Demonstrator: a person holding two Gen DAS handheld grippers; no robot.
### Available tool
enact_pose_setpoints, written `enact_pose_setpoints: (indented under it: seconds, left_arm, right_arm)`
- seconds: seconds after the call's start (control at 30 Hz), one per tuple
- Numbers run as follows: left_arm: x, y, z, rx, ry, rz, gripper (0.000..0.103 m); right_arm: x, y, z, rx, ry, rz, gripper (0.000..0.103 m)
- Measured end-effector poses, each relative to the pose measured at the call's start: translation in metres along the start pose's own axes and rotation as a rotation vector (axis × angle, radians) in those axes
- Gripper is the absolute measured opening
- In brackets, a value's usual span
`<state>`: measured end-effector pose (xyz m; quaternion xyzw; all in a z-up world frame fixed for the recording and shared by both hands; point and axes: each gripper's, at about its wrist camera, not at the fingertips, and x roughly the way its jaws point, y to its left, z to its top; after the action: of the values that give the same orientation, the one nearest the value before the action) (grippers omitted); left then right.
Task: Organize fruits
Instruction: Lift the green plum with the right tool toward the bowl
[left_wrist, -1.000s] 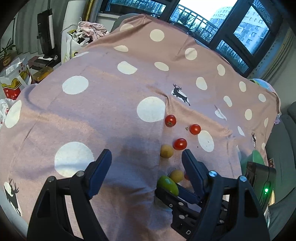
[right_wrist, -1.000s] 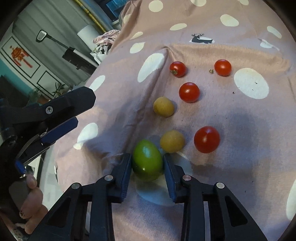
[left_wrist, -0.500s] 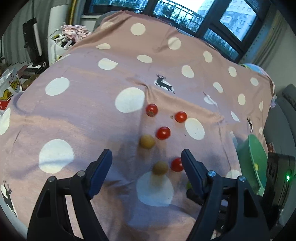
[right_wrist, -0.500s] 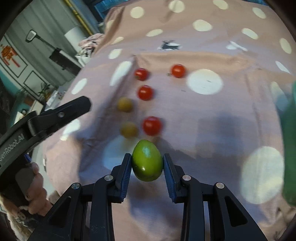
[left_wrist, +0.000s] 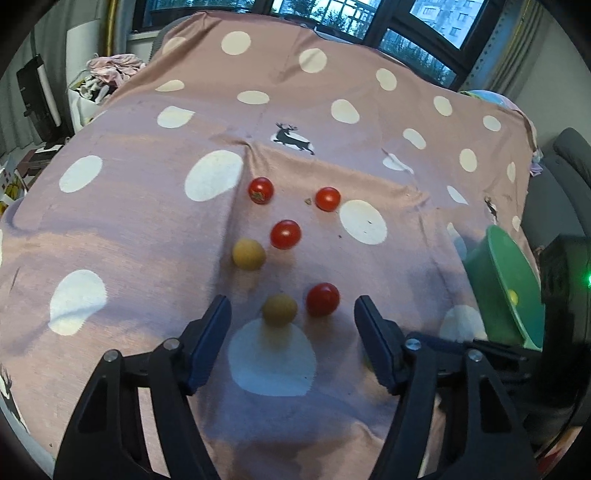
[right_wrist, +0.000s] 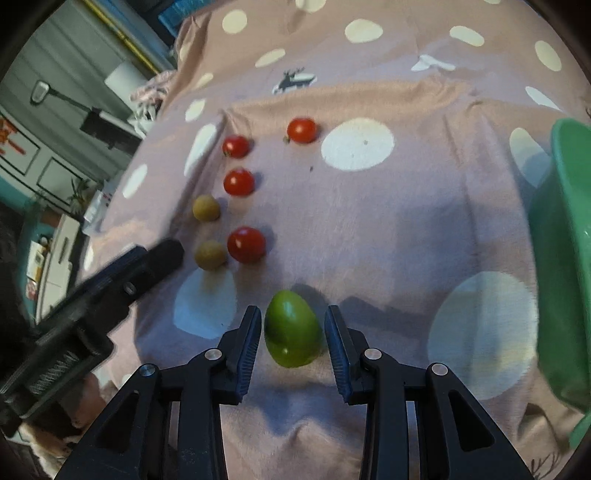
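My right gripper (right_wrist: 293, 334) is shut on a green oval fruit (right_wrist: 293, 328) and holds it above the cloth. A green bowl (right_wrist: 561, 258) stands at the right edge; it also shows in the left wrist view (left_wrist: 506, 284) with a small yellow fruit (left_wrist: 512, 295) inside. Several red tomatoes, such as the nearest one (left_wrist: 322, 299), and two yellow-brown fruits (left_wrist: 279, 309) (left_wrist: 248, 253) lie on the cloth. My left gripper (left_wrist: 291, 332) is open and empty, its fingers on either side of the nearest yellow-brown fruit and the nearest tomato.
A pink cloth with white dots and deer prints (left_wrist: 147, 221) covers the table. A black device with a green light (left_wrist: 569, 280) sits at the right edge. Clutter and a window lie beyond the far edge.
My right gripper lifted the green fruit off the cloth and carried it right, toward the green bowl. My left gripper moved forward and right, closer to the remaining fruits.
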<state>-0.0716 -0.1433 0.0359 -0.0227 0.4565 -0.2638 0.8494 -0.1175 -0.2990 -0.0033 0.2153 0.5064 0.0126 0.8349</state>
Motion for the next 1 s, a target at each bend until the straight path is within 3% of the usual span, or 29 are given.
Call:
enact_pose_setpoints:
  seconds: [0.27,0.43,1.0]
  left_arm:
    - [0.016,-0.017,-0.01,0.014,0.116,-0.153,0.044]
    - [0.025,-0.038,-0.02,0.055,0.178,-0.215,0.043]
    - [0.044,-0.053,-0.034,0.098,0.226,-0.212,0.039]
  right_arm:
    - [-0.018,-0.023,0.004,0.097,-0.099,0.075,0.037]
    - [-0.01,-0.028,0.008,0.137,-0.054,0.098,0.038]
    - [0.008,-0.021,0.004,0.117,0.001,0.094,0.038]
